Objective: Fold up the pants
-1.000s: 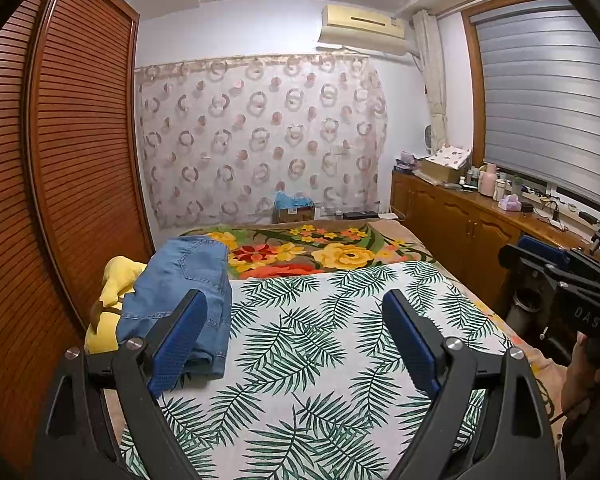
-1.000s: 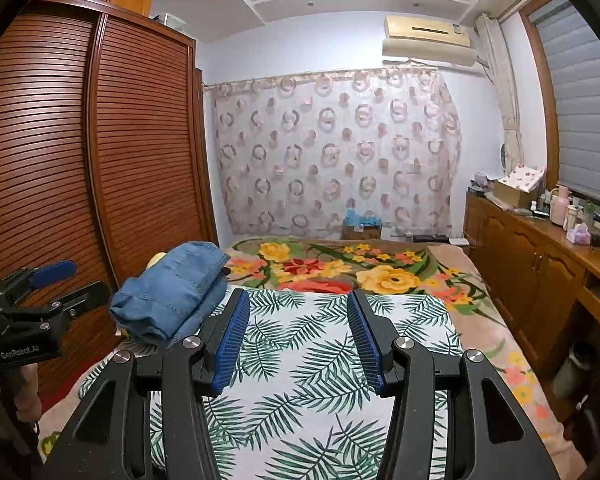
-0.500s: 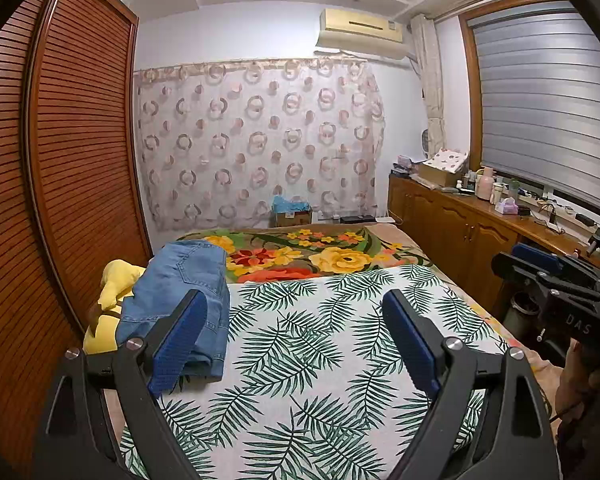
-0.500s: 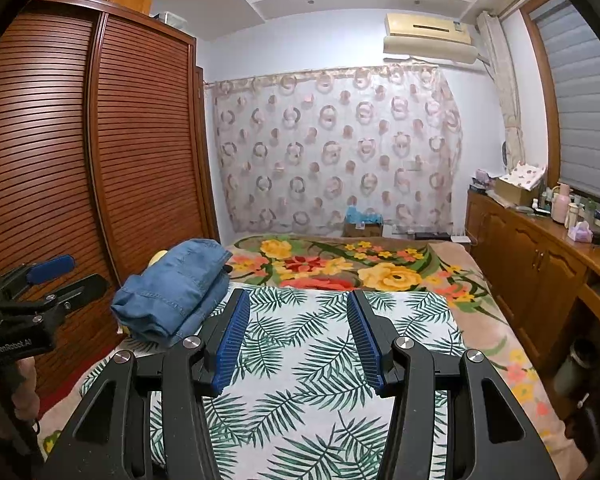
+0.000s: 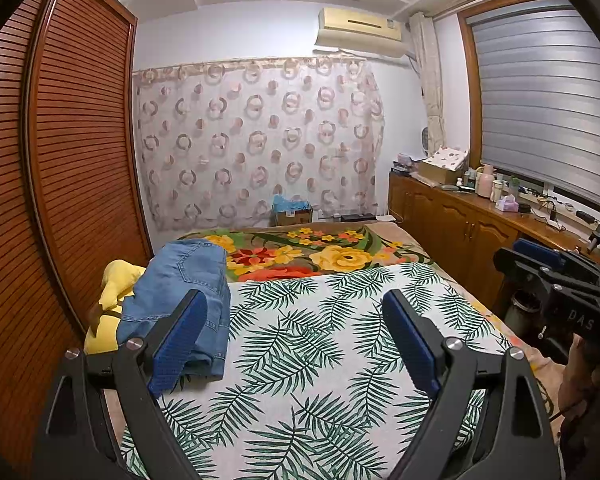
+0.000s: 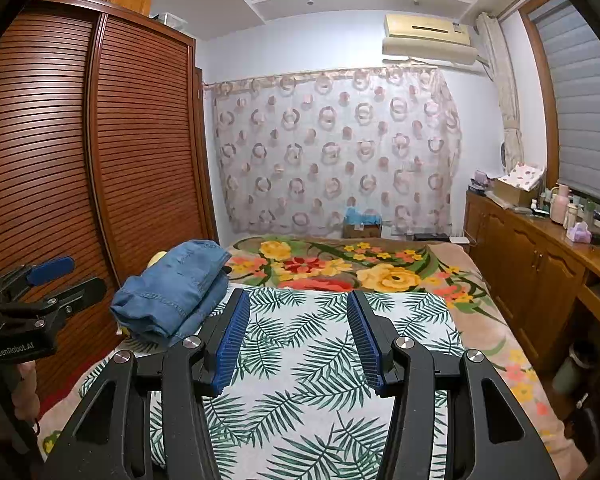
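Left wrist view: the left gripper (image 5: pixel 292 336) hovers over a bed (image 5: pixel 412 240), its black arms ending in ribbed blue pads spread wide with nothing between them. A white sheet (image 5: pixel 320 344) printed with green palm leaves covers the near part of the bed; beyond it lies a fuzzy flowered blanket (image 5: pixel 320 256) in yellow, red and green. The pants (image 5: pixel 180 292), soft blue denim folded into a thick rectangular bundle, sit on the sheet's left edge, partly behind the left pad. A yellow plush toy (image 5: pixel 114 296) presses against the pants' left side, between them and a slatted wooden wardrobe (image 5: pixel 72 152). At the sheet's right, the right gripper (image 5: pixel 548 264) shows from the side, held by a hand (image 5: pixel 580 376).

Right wrist view: the right gripper (image 6: pixel 296 328) points along the sheet (image 6: pixel 308 360), its pads at a middling gap, holding nothing. The pants (image 6: pixel 172 292) lie left of the left pad, and here the stacked rounded folds show from the side, while the toy is almost hidden. Left of the sheet, the left gripper (image 6: pixel 64 276) appears in profile.
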Motion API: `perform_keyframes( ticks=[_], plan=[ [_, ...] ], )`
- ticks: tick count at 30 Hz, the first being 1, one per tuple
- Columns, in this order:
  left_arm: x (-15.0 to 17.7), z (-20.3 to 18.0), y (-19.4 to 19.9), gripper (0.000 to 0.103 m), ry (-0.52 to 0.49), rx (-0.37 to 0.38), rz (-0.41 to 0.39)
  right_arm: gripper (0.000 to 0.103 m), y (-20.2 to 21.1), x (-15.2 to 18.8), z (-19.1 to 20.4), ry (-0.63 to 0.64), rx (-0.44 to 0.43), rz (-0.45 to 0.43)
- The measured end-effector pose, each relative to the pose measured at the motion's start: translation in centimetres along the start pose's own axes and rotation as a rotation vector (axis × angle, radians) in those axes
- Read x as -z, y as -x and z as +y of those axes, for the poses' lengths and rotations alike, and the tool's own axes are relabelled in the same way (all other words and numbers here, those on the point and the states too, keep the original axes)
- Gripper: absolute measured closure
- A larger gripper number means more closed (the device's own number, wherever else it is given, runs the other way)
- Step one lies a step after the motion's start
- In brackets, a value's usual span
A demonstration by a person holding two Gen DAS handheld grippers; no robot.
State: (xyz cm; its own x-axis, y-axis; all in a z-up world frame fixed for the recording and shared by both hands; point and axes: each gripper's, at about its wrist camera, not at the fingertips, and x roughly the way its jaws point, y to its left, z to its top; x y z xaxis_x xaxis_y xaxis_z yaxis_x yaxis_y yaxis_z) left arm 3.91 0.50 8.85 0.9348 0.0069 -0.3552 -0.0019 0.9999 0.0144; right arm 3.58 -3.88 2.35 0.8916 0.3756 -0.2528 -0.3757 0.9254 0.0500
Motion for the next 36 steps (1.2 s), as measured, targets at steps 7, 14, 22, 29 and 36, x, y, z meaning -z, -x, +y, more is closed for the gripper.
perform_keyframes(
  ticks=[7,14,22,29,36],
  plan=[
    [0.09,0.01,-0.03,0.013,-0.004,0.005,0.001,0.051,-0.01,0.00,0.17,0.002,0.000,0.000],
    [0.08,0.04,0.03,0.013,-0.005,0.006,0.001,0.051,-0.04,0.02,0.17,0.000,0.000,-0.002],
    [0.04,0.08,-0.03,0.013,-0.004,0.006,0.000,0.051,-0.17,0.15,0.57,0.001,0.003,-0.002],
    [0.05,0.08,-0.03,0.013,-0.005,0.005,0.000,0.051,-0.26,0.09,0.74,0.000,0.003,-0.002],
    [0.05,0.11,-0.02,0.013,-0.003,0.006,0.000,0.051,-0.31,0.08,0.77,0.002,0.002,-0.003]
  ],
)
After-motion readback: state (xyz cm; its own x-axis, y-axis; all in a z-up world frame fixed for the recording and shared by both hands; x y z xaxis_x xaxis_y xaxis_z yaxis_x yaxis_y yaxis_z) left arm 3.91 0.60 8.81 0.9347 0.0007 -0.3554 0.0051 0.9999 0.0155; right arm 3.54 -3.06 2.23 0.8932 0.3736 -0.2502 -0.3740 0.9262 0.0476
